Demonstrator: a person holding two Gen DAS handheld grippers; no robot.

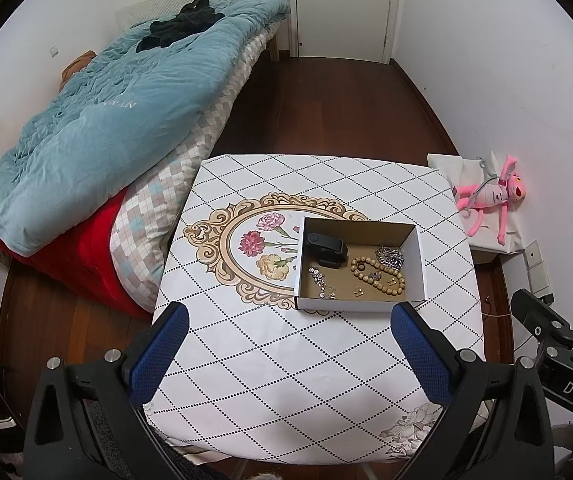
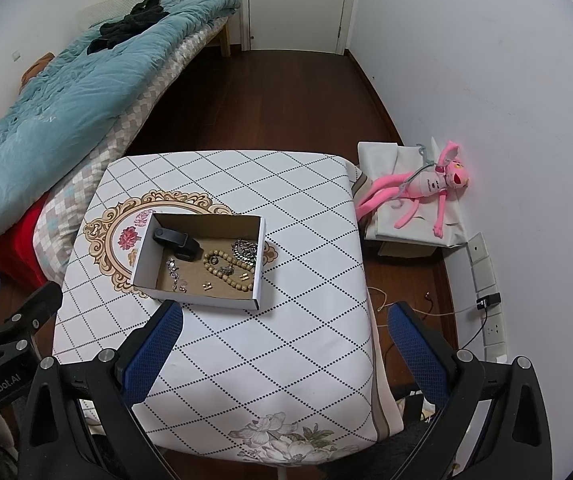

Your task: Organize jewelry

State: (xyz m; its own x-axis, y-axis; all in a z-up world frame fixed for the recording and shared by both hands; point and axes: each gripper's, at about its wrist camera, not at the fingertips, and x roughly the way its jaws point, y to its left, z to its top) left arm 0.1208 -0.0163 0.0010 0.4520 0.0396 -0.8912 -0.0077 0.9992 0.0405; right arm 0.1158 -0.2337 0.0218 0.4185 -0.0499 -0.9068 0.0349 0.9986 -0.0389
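On table [image 1: 246,360]: one box [image 1: 360,304]; one bead bracelet [image 1: 378,274].

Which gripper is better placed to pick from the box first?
Left, marginally. The box sits nearly centred ahead of the left gripper, while from the right gripper it lies off to the left. Both are open, empty and above the table's near half.

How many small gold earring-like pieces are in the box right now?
2 that I can make out in the cardboard box: one gold piece near the front wall, another by the beaded bracelet on the right. Others may be hidden among the jewelry.
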